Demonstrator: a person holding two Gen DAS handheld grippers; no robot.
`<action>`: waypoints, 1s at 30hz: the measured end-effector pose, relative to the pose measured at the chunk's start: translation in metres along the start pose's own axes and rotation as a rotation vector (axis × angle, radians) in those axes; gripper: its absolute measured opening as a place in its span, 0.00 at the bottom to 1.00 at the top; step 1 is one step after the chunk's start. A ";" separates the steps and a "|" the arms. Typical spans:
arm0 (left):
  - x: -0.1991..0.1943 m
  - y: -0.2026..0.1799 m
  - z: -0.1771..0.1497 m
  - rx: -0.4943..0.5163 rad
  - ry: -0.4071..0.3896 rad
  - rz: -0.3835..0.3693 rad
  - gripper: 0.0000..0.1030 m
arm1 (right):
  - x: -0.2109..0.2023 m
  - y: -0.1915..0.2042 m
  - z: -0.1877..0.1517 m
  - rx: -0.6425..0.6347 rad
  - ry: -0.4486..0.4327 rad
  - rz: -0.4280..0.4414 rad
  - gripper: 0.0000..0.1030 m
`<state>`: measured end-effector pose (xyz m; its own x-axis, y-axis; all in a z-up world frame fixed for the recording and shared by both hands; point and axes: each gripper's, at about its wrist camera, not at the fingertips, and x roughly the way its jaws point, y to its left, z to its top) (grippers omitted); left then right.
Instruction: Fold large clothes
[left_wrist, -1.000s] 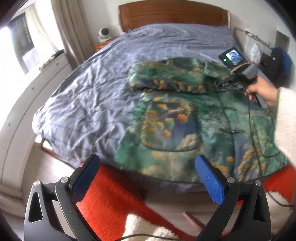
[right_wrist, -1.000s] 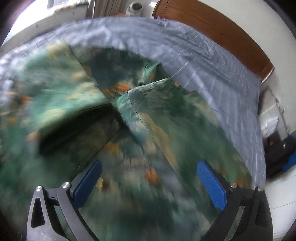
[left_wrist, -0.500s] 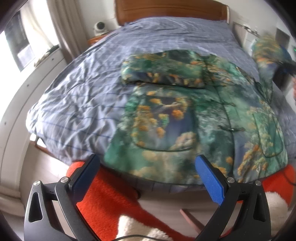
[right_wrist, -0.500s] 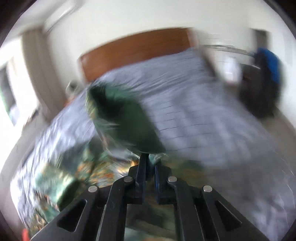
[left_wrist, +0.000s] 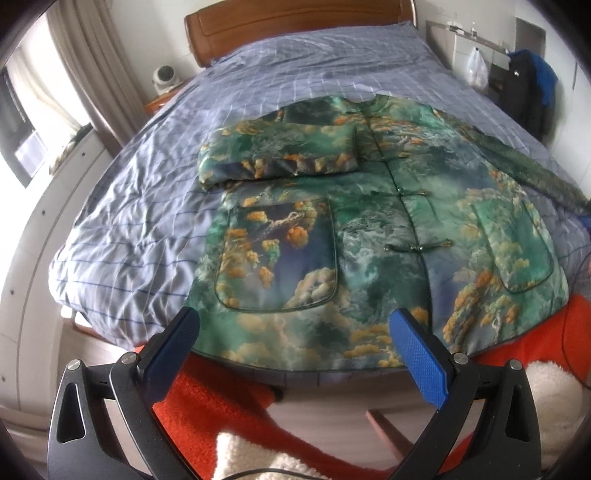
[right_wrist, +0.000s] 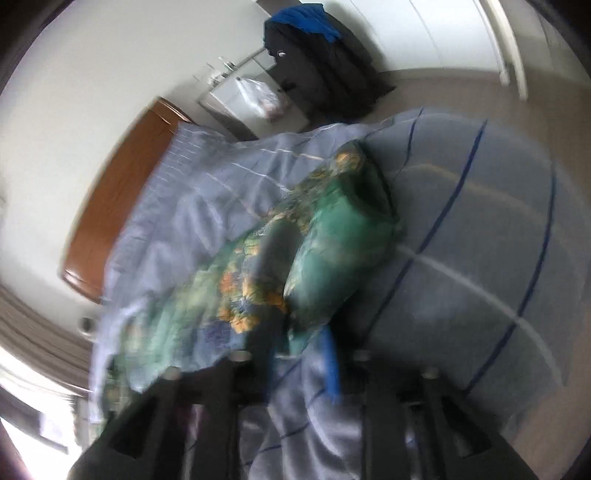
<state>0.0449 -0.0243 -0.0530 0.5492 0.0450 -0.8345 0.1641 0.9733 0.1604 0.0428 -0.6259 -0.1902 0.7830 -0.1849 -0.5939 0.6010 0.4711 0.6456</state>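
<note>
Left wrist view: left gripper (left_wrist: 295, 332), blue pads spread apart, empty, hovering off the bed's foot edge.
Bed (left_wrist: 147, 206): grey-blue checked cover.
Jacket (left_wrist: 369, 221): green printed, front up, hem at the foot edge; left sleeve (left_wrist: 277, 157) folded across the chest.
Right sleeve (right_wrist: 332, 236): stretched toward the bed's right edge.
Right gripper (right_wrist: 299, 354): blurred; pads seemingly clamped on the sleeve cuff.
Risk: slick padded fabric could slip out; tugging may skew the jacket.

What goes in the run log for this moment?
left gripper: open, hovering off bed | right gripper: shut on sleeve, stretched out | jacket: flat, other sleeve folded
</note>
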 end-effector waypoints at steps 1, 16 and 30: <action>0.000 0.000 0.000 0.000 0.001 0.001 1.00 | -0.001 -0.003 0.002 0.026 -0.013 0.072 0.62; 0.033 0.028 0.058 0.141 -0.079 0.132 1.00 | -0.023 -0.007 0.019 0.025 -0.055 -0.164 0.55; 0.227 -0.085 0.168 0.540 0.026 0.122 0.96 | -0.123 0.063 -0.107 -0.209 -0.078 -0.048 0.90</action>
<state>0.2937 -0.1349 -0.1677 0.5710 0.1620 -0.8048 0.5012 0.7077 0.4980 -0.0330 -0.4811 -0.1273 0.7690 -0.2737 -0.5776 0.5981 0.6271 0.4990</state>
